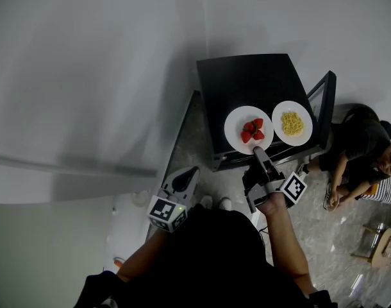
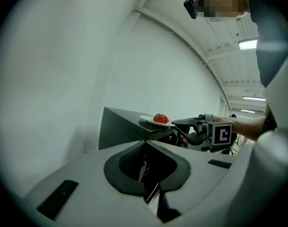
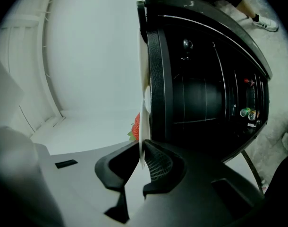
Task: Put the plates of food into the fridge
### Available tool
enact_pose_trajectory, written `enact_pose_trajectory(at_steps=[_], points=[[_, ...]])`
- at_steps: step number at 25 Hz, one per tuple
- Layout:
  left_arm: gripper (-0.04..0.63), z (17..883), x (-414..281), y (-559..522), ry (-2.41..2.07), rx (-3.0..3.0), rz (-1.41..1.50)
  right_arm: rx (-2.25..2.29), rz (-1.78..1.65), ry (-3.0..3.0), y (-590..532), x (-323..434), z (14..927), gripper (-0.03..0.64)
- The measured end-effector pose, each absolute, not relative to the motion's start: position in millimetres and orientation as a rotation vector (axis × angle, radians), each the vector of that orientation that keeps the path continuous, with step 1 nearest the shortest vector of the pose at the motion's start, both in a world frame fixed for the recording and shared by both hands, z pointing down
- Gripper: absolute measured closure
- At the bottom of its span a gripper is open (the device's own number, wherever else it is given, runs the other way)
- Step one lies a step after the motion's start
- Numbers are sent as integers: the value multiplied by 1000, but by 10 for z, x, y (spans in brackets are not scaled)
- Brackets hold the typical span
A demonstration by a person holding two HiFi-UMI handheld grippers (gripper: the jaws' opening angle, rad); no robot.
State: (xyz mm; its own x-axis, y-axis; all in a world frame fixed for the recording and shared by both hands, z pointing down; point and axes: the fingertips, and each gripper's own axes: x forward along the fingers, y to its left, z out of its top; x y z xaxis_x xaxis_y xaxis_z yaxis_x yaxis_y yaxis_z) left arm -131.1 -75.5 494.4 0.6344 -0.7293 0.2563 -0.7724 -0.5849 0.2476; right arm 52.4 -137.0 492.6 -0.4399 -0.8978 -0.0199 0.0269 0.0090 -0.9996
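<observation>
A white plate (image 1: 236, 122) with strawberries (image 1: 252, 130) sits on top of the black fridge (image 1: 247, 79), its near rim over the front edge. My right gripper (image 1: 257, 151) is shut on that near rim. In the right gripper view the plate's rim (image 3: 144, 103) runs edge-on between the pads, with a strawberry (image 3: 136, 126) behind it. A second white plate (image 1: 279, 111) holds yellow food and stands to the right of the first. My left gripper (image 1: 183, 179) hangs low at the left, shut and holding nothing. It faces the strawberry plate (image 2: 148, 120).
A door panel (image 1: 325, 98) stands out at the fridge's right side. Cans (image 3: 247, 112) show inside the fridge. People sit on the floor (image 1: 368, 153) to the right, near a wooden frame (image 1: 384, 246). A white wall (image 1: 86, 76) fills the left.
</observation>
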Motion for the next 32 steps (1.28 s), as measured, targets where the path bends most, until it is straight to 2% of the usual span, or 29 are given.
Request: enact_pose_trajectory(at_steps=[16,32], points=[[572,5064,-1243,-774,-1189,2525,200,-883,-1538,1569,-1278,543,5001,581],[572,4968,-1151,-444,-1157,2543,177,-883,-1592,1573,-530,619,5030,581]])
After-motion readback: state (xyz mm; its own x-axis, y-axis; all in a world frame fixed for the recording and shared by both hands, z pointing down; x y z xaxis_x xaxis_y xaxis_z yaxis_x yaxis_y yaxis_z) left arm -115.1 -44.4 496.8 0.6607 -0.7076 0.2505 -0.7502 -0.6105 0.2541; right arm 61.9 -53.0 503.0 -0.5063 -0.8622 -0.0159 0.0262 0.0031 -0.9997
